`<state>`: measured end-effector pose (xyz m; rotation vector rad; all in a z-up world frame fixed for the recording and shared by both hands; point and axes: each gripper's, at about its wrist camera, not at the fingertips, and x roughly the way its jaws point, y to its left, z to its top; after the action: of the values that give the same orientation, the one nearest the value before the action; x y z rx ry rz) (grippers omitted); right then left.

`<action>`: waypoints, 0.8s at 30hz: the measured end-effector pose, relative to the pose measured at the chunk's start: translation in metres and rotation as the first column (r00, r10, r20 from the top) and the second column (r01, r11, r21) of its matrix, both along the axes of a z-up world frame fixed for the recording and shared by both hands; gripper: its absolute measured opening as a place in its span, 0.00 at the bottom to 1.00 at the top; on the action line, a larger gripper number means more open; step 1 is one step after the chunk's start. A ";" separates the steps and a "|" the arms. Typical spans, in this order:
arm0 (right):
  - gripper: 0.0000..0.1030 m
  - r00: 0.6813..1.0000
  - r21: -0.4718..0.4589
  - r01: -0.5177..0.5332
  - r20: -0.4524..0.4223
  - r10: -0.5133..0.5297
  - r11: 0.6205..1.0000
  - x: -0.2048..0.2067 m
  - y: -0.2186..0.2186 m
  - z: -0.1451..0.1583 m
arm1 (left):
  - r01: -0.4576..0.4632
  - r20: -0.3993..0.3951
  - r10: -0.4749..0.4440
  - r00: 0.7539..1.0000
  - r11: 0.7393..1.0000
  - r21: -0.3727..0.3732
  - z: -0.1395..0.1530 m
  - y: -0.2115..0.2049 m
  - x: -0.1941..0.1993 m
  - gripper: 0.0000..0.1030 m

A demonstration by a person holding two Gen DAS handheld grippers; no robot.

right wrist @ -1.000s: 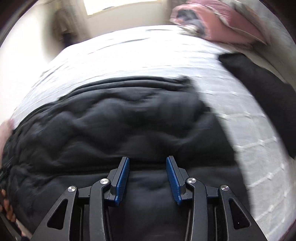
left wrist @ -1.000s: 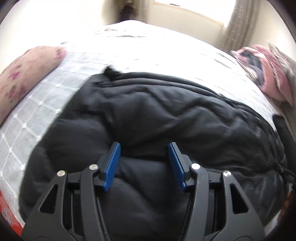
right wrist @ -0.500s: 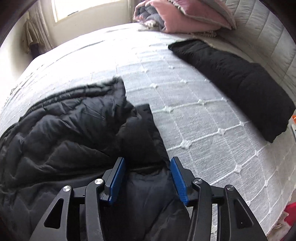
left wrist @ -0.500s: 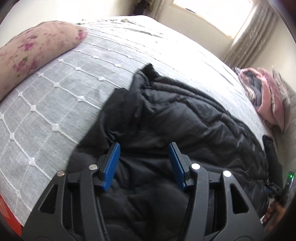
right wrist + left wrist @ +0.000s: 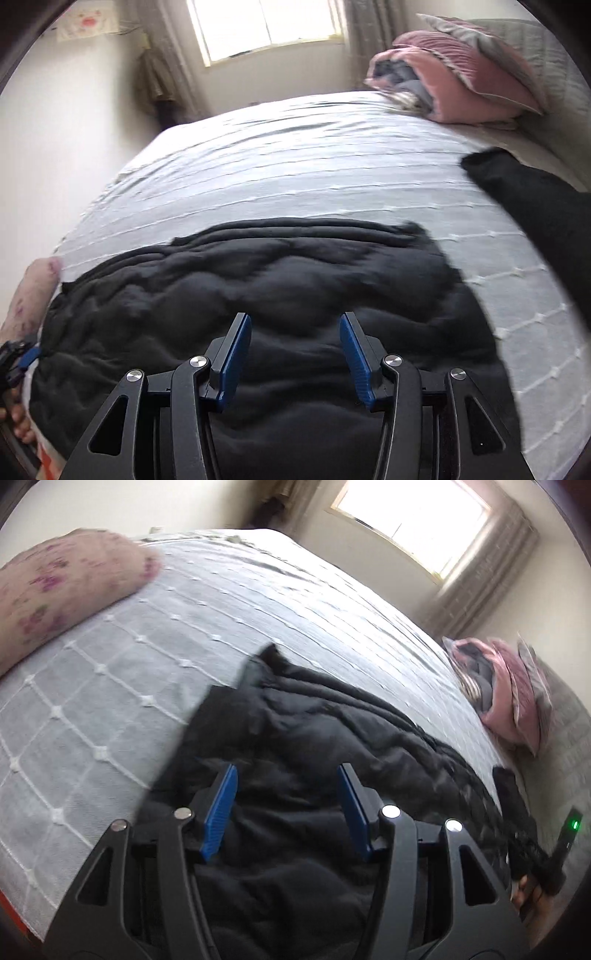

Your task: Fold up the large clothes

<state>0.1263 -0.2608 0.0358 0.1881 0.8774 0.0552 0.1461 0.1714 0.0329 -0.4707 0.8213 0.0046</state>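
Black quilted garment point(image 5: 277, 280): lies spread on the bed, bunched and creased, its long edge roughly across the right-wrist view; in the left-wrist view point(image 5: 332, 731) one corner points up toward the far side of the bed. It occupies the near part of the bedspread point(image 5: 295, 166), a white cover with a stitched diamond grid.

Left tongs point(image 5: 286, 808): blue pads apart, nothing between them, positioned over the garment's near portion. Contact with the cloth cannot be determined.

Right tongs point(image 5: 295, 354): blue pads apart, nothing gripped, positioned over the garment's near edge.

Surroundings: a floral pillow point(image 5: 62, 590) sits at the left end of the bed. A second black item point(image 5: 535, 206) lies on the bedspread to the right, apart from the garment. Pink and grey cushions point(image 5: 461, 81) are stacked in the far right corner. A window point(image 5: 266, 26) with curtains stands beyond the bed.
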 end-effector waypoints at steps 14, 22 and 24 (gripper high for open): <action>0.49 0.982 -0.104 -0.186 -0.037 0.183 0.977 0.054 0.088 -0.029 | 0.205 -0.055 -0.202 0.978 0.977 0.060 -0.010 -0.100 0.067 0.55; 0.50 0.977 -0.118 -0.197 -0.110 0.184 0.973 0.076 0.089 -0.061 | 0.212 -0.098 -0.198 0.975 0.963 0.164 -0.029 -0.133 0.090 0.56; 0.50 0.977 -0.110 -0.196 -0.112 0.183 0.974 0.076 0.087 -0.065 | 0.212 -0.095 -0.197 0.976 0.961 0.178 -0.031 -0.132 0.089 0.56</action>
<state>0.2022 -0.1734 -0.0289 -0.0069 0.9947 0.1718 0.2347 0.0397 0.0018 -0.2073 0.9326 -0.0913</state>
